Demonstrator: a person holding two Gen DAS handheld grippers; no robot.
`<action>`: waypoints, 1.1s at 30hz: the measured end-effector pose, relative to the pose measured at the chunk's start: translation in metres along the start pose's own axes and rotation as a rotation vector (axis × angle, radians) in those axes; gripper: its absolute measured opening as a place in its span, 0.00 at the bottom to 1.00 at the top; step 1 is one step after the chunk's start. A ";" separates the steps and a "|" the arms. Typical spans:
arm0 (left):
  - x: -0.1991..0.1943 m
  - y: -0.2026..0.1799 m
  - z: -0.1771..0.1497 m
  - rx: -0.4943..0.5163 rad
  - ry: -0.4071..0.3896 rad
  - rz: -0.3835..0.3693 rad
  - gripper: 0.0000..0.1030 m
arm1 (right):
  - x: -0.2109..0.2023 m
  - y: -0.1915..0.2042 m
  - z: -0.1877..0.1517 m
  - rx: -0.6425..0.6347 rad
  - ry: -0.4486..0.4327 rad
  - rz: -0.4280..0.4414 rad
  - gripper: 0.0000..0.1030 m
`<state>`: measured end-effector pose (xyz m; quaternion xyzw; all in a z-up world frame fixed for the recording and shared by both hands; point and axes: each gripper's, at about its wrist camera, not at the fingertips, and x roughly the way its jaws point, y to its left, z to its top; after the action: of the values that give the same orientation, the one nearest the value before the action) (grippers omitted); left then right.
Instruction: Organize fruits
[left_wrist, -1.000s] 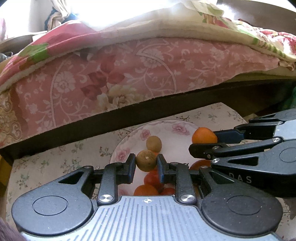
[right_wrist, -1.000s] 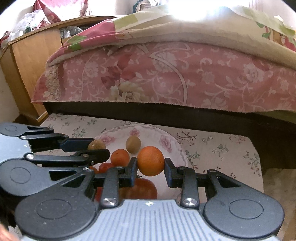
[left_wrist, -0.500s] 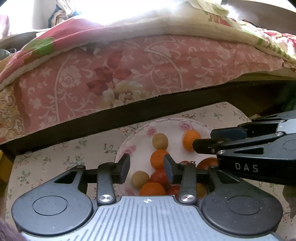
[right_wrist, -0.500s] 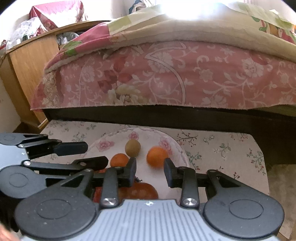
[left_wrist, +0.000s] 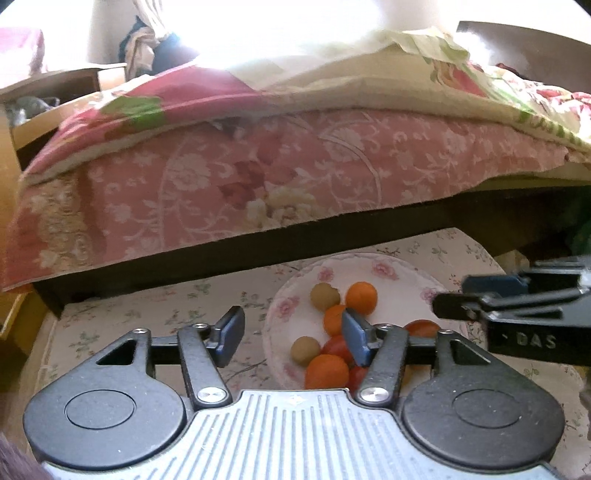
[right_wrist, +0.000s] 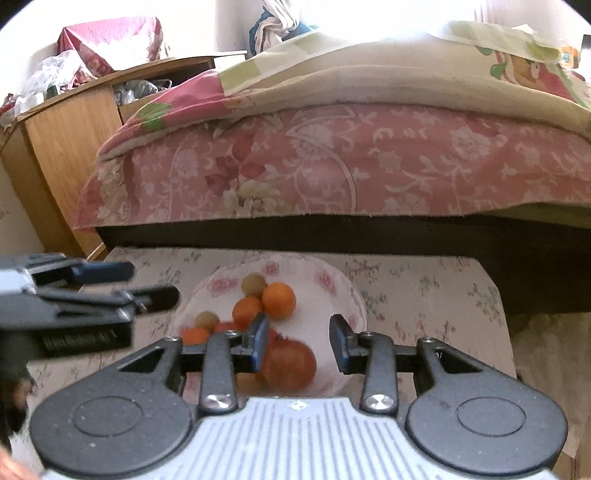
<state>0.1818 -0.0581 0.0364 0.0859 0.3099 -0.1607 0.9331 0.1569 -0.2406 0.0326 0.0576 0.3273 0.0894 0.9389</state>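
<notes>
"DAS" readable on right tongs (left_wrist: 448, 295) body, right edge of left wrist view. Floral plate (left_wrist: 280, 306) on table (left_wrist: 147, 306), lower centre: oranges (left_wrist: 361, 297), tomatoes (left_wrist: 338, 349), kiwis (left_wrist: 324, 295), pomegranate (right_wrist: 290, 363). Left tongs (left_wrist: 291, 334) open, empty. Right tongs open, empty.

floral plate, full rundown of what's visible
The plate is round and white, glossy like ceramic or melamine, with pink flowers printed around a slightly raised, wavy rim. It lies flat on a floral-print tabletop in front of the bed, nearer the table's middle. It holds a cluster of small orange, red and tan-brown fruits plus one large reddish fruit near its front edge. Its right half is mostly bare. Both grippers hover open near it; neither touches it.
</notes>
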 end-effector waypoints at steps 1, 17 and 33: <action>-0.005 0.003 -0.002 -0.006 -0.004 0.006 0.70 | -0.003 0.001 -0.003 -0.002 0.005 -0.002 0.36; -0.059 -0.024 -0.034 0.002 0.007 0.047 0.87 | -0.059 0.020 -0.045 -0.006 0.021 -0.026 0.36; -0.087 -0.046 -0.067 0.007 0.028 0.063 1.00 | -0.103 0.028 -0.082 0.066 0.037 -0.038 0.37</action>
<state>0.0626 -0.0619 0.0334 0.1013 0.3194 -0.1313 0.9330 0.0226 -0.2308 0.0361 0.0807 0.3484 0.0617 0.9318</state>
